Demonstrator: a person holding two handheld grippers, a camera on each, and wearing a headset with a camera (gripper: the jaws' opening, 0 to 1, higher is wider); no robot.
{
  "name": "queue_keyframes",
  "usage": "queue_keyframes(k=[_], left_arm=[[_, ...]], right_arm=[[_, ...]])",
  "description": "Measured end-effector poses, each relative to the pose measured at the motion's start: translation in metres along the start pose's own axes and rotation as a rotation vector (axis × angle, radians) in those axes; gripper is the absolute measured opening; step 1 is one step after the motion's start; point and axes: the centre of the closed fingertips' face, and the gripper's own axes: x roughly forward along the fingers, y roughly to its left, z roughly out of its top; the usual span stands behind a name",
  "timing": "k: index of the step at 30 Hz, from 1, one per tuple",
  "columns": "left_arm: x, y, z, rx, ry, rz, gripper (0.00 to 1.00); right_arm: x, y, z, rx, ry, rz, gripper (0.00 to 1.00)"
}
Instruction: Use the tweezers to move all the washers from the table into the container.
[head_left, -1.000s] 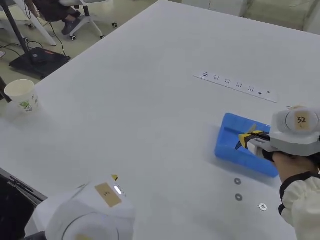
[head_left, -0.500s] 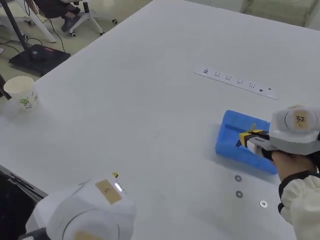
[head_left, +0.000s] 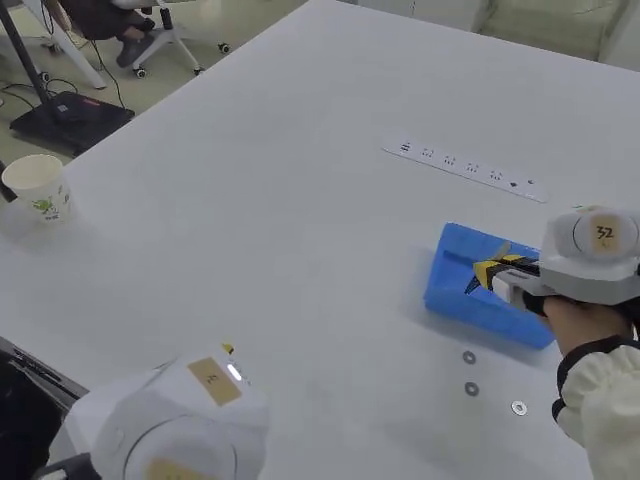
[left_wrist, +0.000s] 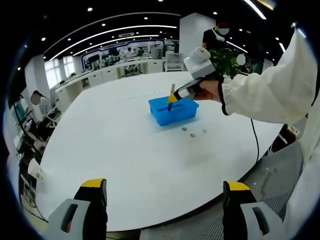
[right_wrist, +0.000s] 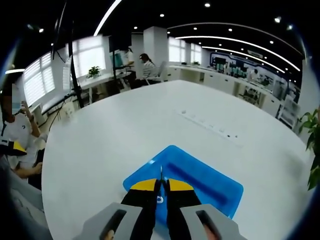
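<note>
Lower right of the head view, three washers (head_left: 471, 389) lie flat on the table (head_left: 300, 200) just below the blue container (head_left: 455, 300), likely light, thin and slippery, best pinched across the rim by the tweezers (right_wrist: 161, 172) clamped in the narrow right tool (right_wrist: 161, 189) over it; left tool (left_wrist: 163, 185) wide, empty.

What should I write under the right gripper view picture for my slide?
The right tool, shut on tweezers, hovers over a blue container on a white table.

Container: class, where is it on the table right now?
In the head view the container sits on the right of the table, between the power strip beyond and three washers nearer, under the right gripper, which holds tweezers.
</note>
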Motion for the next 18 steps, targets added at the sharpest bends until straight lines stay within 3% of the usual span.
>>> queue_keyframes(k=[18], left_arm=[[-0.012,-0.003,0.01,0.023,-0.043,0.005,0.99]], right_arm=[[-0.045,0.012,0.026,-0.007,-0.102,0.009,0.02]])
